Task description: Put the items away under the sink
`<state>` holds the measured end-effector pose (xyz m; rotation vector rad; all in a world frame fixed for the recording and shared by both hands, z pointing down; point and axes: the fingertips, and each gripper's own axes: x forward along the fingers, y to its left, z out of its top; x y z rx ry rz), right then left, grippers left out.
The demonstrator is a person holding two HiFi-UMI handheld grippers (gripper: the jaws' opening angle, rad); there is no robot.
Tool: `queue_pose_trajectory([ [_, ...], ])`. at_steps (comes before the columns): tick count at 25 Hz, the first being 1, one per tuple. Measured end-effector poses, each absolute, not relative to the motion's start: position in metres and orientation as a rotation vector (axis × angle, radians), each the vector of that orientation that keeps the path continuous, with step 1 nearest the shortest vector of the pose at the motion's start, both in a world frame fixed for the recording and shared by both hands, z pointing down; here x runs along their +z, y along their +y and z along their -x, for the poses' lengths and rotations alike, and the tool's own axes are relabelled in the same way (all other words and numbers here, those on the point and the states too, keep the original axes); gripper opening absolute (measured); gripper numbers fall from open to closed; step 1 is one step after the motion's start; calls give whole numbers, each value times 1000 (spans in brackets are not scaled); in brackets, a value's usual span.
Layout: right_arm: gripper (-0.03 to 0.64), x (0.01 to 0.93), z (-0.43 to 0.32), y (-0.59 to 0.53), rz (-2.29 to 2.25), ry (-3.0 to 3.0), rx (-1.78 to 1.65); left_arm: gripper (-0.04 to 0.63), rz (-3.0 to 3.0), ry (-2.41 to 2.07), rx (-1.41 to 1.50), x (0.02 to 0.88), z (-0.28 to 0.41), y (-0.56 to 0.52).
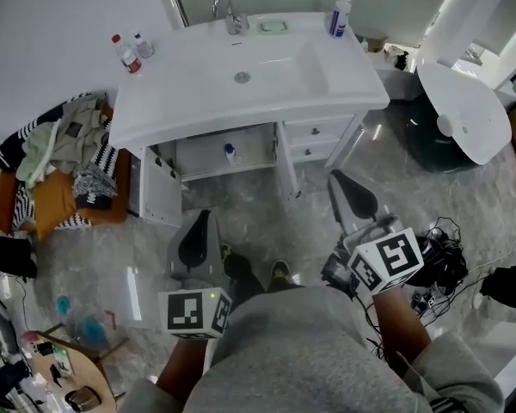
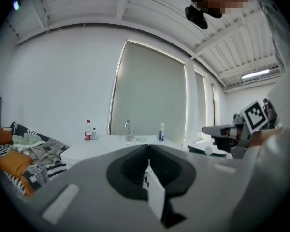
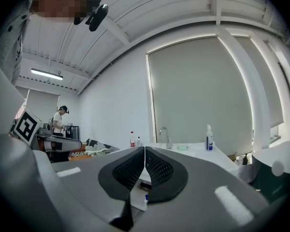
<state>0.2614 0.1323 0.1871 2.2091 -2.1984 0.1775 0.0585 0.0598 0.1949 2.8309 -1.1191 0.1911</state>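
Note:
A white sink cabinet [image 1: 198,93] stands ahead with its left door [image 1: 161,189] swung open. Inside on the shelf stands a small blue-capped bottle [image 1: 230,151]. On the countertop are a red-capped bottle [image 1: 125,54], a small clear bottle [image 1: 143,46], a blue-and-white spray bottle [image 1: 340,13] and a green soap dish [image 1: 273,26]. My left gripper [image 1: 201,219] is shut and empty, held low in front of the cabinet. My right gripper [image 1: 341,181] is also shut and empty, near the drawers [image 1: 314,140]. Both sets of jaws meet tip to tip in their own views [image 2: 148,146] [image 3: 144,149].
A pile of clothes on an orange seat [image 1: 60,153] lies left of the cabinet. A white round fixture [image 1: 464,110] stands at the right, with cables [image 1: 439,261] on the floor near my right hand. A person [image 3: 61,121] stands far off in the right gripper view.

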Motion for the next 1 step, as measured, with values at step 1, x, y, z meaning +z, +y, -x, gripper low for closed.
queue_pose_trajectory([
  [1, 3, 187, -262, 131, -2211, -2200, 182, 12, -2828, -1124, 188, 195, -57, 58],
])
